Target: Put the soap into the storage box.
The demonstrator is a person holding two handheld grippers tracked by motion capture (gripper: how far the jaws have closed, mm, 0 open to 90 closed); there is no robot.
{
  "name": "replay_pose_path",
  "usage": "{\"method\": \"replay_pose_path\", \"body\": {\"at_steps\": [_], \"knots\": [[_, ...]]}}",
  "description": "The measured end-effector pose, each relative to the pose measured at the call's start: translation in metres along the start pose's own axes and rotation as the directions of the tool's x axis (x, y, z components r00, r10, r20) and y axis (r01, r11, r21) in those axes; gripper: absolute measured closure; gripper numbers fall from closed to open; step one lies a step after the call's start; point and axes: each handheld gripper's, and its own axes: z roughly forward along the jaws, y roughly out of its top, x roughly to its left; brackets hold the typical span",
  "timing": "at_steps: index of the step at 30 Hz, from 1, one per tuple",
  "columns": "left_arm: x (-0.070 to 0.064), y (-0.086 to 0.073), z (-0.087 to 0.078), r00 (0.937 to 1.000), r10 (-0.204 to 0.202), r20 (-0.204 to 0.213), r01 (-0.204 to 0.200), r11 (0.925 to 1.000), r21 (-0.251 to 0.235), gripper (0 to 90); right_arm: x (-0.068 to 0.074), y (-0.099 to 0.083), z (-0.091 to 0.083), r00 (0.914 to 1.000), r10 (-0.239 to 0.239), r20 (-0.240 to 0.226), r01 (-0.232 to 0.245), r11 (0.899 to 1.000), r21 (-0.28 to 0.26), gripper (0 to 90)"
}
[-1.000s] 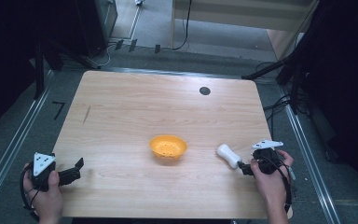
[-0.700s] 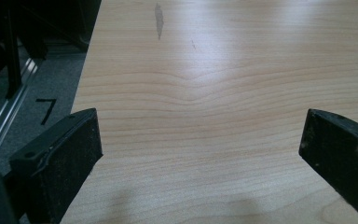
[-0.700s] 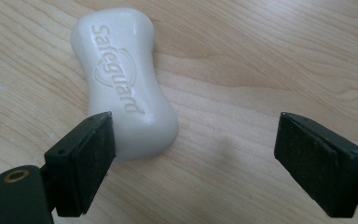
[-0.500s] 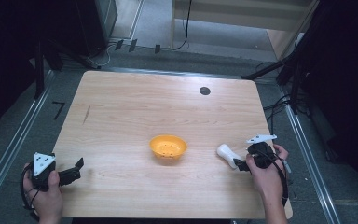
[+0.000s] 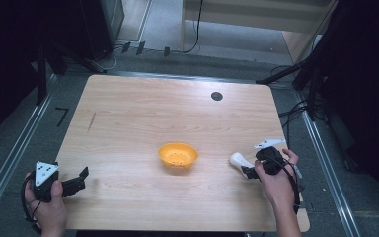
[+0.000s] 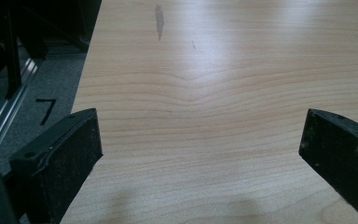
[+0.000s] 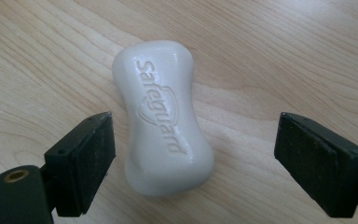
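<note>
Between the spread jaws of the right gripper point(image 7: 193, 156), a white soap bar point(image 7: 164, 121) is lying flat on the wooden surface point(image 5: 143, 113), its long axis running roughly along the gripper's reach, untouched by either jaw. The left gripper point(image 6: 200, 154), also spread and holding nothing, is resting well apart at the near left corner. An orange bowl point(image 5: 178, 155) is sitting mid-surface, just left of the soap, while dark floor, cables and rails are surrounding the surface.

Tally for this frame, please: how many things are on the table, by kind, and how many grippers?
White soap bar: 1, lying between the open jaws of the right gripper
Orange bowl: 1
Grippers: 2, counting the left gripper, open over bare table
Total: 4
</note>
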Motion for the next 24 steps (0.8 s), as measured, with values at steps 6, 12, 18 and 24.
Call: {"method": "replay_pose_path", "body": {"at_steps": [6, 12, 18, 24], "knots": [[0.0, 0.0, 0.0, 1.0, -0.002, 0.001, 0.002, 1.0, 0.001, 0.0, 0.005, 0.005, 0.005, 0.9997, -0.004, -0.023, 0.004, 1.0, 0.018, 13.1], [0.0, 0.0, 0.0, 1.0, -0.005, 0.002, 0.005, 1.0, 0.0, 0.0, 0.008, 0.008, 0.01, 0.9994, -0.006, -0.035, 0.008, 0.999, 0.038, 13.9], [0.0, 0.0, 0.0, 1.0, -0.005, 0.001, 0.005, 1.0, 0.002, 0.0, 0.011, 0.011, 0.015, 0.9987, -0.016, -0.049, 0.019, 0.998, 0.065, 15.8], [0.001, 0.0, 0.0, 1.0, -0.006, 0.001, 0.006, 1.0, 0.002, 0.0, 0.012, 0.013, 0.02, 0.9977, -0.025, -0.062, 0.031, 0.996, 0.086, 20.2]]}}
